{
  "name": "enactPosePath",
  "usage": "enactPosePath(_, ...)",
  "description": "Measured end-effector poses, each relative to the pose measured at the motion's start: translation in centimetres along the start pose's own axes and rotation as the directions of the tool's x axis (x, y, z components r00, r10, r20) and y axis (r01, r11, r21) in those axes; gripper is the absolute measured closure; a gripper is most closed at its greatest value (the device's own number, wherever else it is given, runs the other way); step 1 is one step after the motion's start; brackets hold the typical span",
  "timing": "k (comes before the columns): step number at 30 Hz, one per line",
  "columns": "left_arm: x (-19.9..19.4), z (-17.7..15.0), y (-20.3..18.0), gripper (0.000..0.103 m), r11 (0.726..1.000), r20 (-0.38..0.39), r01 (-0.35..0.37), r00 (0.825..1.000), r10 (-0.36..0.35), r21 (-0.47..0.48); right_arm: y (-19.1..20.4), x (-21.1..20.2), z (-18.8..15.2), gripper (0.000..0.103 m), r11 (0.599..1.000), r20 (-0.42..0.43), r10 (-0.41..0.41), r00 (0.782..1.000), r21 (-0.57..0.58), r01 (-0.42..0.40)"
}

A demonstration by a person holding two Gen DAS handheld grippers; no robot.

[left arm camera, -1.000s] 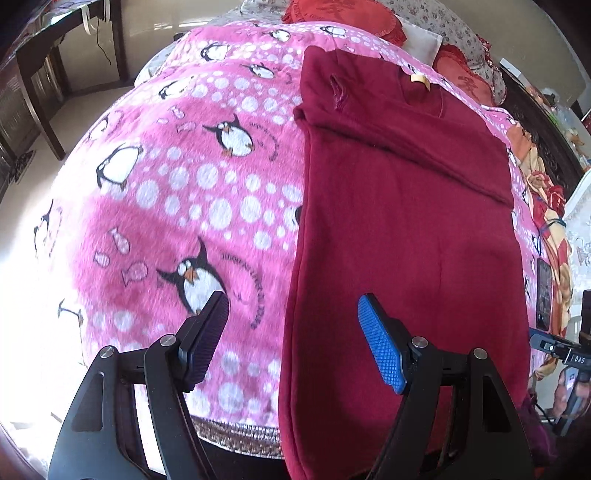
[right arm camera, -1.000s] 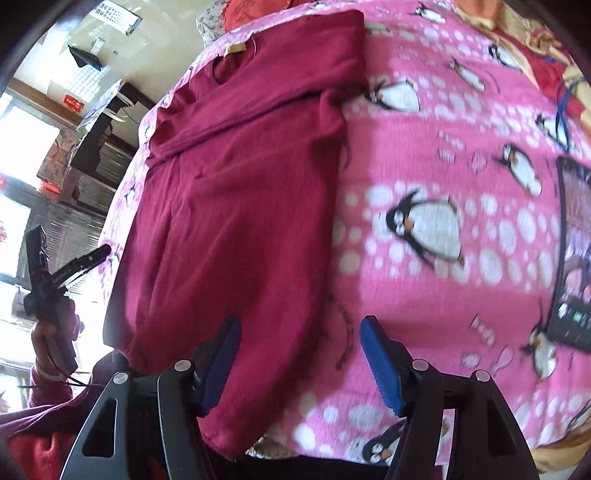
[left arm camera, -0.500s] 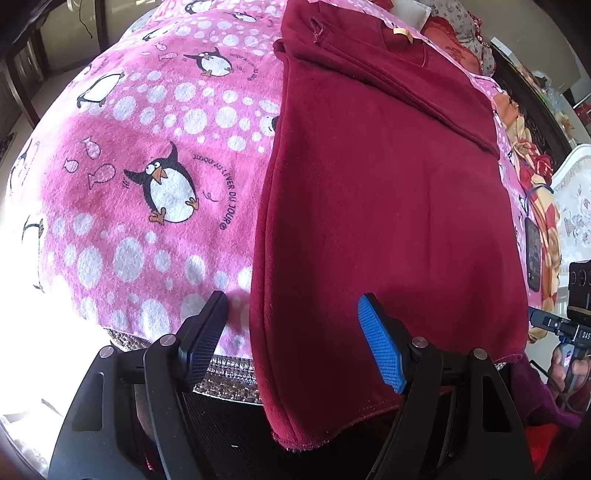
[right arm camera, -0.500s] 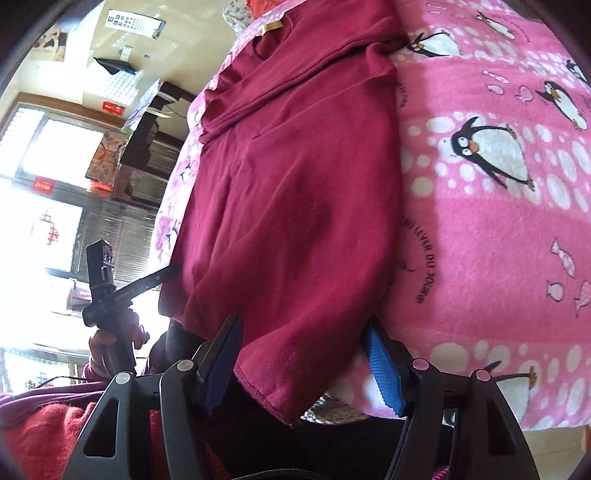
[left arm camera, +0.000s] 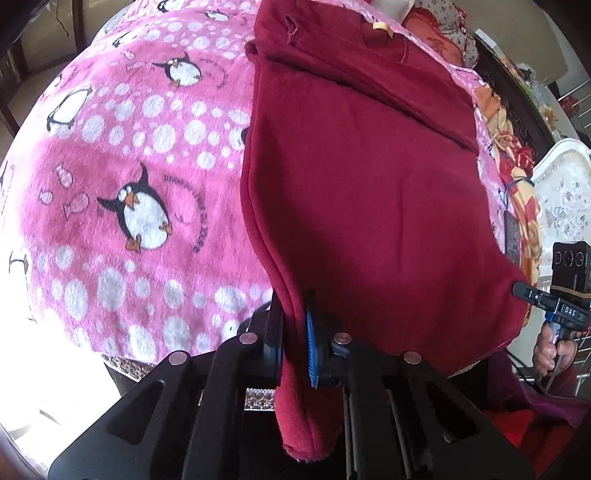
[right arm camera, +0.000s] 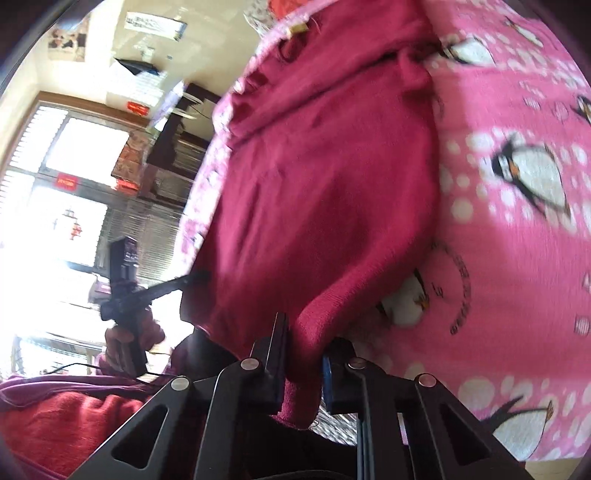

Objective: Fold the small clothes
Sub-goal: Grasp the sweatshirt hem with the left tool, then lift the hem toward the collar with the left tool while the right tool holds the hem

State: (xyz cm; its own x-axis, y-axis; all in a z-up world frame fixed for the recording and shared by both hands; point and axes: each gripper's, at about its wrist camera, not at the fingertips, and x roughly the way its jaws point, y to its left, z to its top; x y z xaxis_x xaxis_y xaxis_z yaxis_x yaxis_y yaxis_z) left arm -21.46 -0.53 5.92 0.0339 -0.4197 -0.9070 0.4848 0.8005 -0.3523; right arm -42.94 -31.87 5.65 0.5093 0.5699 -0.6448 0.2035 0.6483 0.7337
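A dark red sweater lies lengthwise on a pink penguin blanket, sleeves folded across its far end, a tan neck label at the top. My left gripper is shut on the sweater's near left hem corner, cloth bunched between the jaws. In the right wrist view my right gripper is shut on the sweater's near right hem corner, lifted slightly off the blanket. Each gripper shows in the other's view: the right one, the left one.
The bed's near edge with a beaded trim runs just below the grippers. A dark phone lies at the bed's right side. Red cushions sit at the far end. A dark wooden desk and window stand to the left.
Both grippers moved to the sweater's near hem and shut on its two corners. They were open half a second ago. The hem is now lifted and bunched.
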Motion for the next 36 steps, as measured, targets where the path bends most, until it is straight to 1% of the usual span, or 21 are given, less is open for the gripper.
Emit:
enactPosePath(3,-1.5,2.5,-0.1,0.095,0.999,0.067,0.048,0.997,-0.047,-0.008,0.6,-1.4,2.4,0.089,0.998,0.075,0.065,0.995,-0.012,-0.064)
enactPosePath(6,-2.4,5.6,-0.3,0.095,0.997,0.129,0.071,0.989,-0.068,-0.015,0.7,-2.5,5.9,0.09,0.996,0.157,0.088,0.984,-0.022,-0.086)
enactPosePath(8,-2.9,8.0,-0.5,0.095,0.996,0.173,0.084,0.982,-0.081,-0.012,0.9,-2.7,7.9,0.09,0.996,0.198,0.084,0.977,-0.034,-0.079)
enactPosePath(9,-3.3,9.3,-0.7,0.095,0.996,0.204,0.083,0.976,-0.081,-0.005,0.9,-2.9,9.2,0.09,0.997,0.221,0.08,0.972,-0.04,-0.072)
enactPosePath(10,-3.7,10.4,-0.6,0.099,0.997,0.232,0.08,0.97,-0.077,0.0,1.0,-3.1,10.3,0.09,0.996,0.237,0.082,0.968,-0.041,-0.075)
enactPosePath(12,-4.2,13.2,-0.9,0.099,0.997,0.283,0.081,0.956,-0.08,0.007,0.9,-3.2,12.8,0.09,0.996,0.269,0.093,0.959,-0.039,-0.086)
enactPosePath(14,-4.2,16.3,-1.2,0.099,0.997,0.323,0.082,0.943,-0.08,0.007,0.8,-3.2,15.1,0.09,0.997,0.284,0.081,0.955,-0.041,-0.072)
enactPosePath(16,-3.8,19.0,-1.4,0.099,0.997,0.343,0.077,0.936,-0.078,0.017,0.7,-2.9,17.7,0.09,0.997,0.295,0.069,0.953,-0.044,-0.058)
enactPosePath(18,-3.3,21.1,-1.6,0.099,0.998,0.349,0.069,0.935,-0.07,0.017,0.2,-2.7,20.1,0.09,0.999,0.307,0.044,0.951,-0.035,-0.035)
enactPosePath(20,-3.1,21.9,-1.5,0.099,0.992,0.334,0.121,0.935,-0.12,0.019,-0.5,-2.5,22.0,0.09,1.0,0.319,0.023,0.948,-0.022,-0.017)
enactPosePath(21,-3.1,22.0,-1.6,0.099,0.991,0.327,0.132,0.936,-0.131,0.019,-1.0,-2.4,22.9,0.09,1.0,0.322,0.0,0.947,-0.015,0.005)
enactPosePath(22,-3.1,22.0,-1.6,0.099,0.992,0.322,0.128,0.938,-0.128,0.021,-1.4,-2.3,23.6,0.09,1.0,0.322,-0.023,0.946,-0.005,0.026)
enactPosePath(24,-3.1,21.4,-1.7,0.098,0.994,0.309,0.105,0.944,-0.112,0.041,-2.9,-2.2,24.5,0.09,0.999,0.312,-0.033,0.95,0.027,0.025)
enactPosePath(25,-3.0,20.9,-1.6,0.092,0.995,0.299,0.09,0.949,-0.1,0.047,-3.4,-1.7,24.8,0.09,0.999,0.308,-0.036,0.951,0.044,0.023)
enactPosePath(27,-2.9,19.8,-0.9,0.067,0.995,0.278,0.087,0.956,-0.095,0.042,-4.4,-1.1,25.3,0.09,0.997,0.301,-0.043,0.953,0.068,0.024)
enactPosePath(28,-2.8,19.2,-0.4,0.045,0.995,0.275,0.098,0.956,-0.102,0.028,-4.7,-0.9,25.3,0.09,0.997,0.298,-0.045,0.953,0.076,0.024)
enactPosePath(29,-2.9,18.6,0.1,0.039,0.994,0.279,0.113,0.954,-0.111,0.011,-5.0,-0.6,25.4,0.09,0.996,0.296,-0.049,0.954,0.086,0.025)
enactPosePath(30,-3.0,18.2,0.6,0.039,0.992,0.281,0.124,0.953,-0.118,-0.004,-5.2,-0.3,25.5,0.09,0.995,0.291,-0.056,0.955,0.095,0.03)
enactPosePath(33,-3.0,17.0,1.5,0.039,0.991,0.243,0.131,0.962,-0.122,-0.021,-5.6,0.1,25.5,0.09,0.993,0.28,-0.069,0.957,0.108,0.039)
enactPosePath(35,-2.9,16.0,1.7,0.039,0.983,0.2,0.18,0.965,-0.169,-0.035,-5.6,0.0,25.4,0.09,0.993,0.278,-0.072,0.958,0.11,0.042)
enactPosePath(36,-2.9,15.6,1.6,0.039,0.975,0.176,0.22,0.962,-0.209,-0.042,-5.5,-0.1,25.3,0.09,0.993,0.277,-0.072,0.958,0.107,0.044)
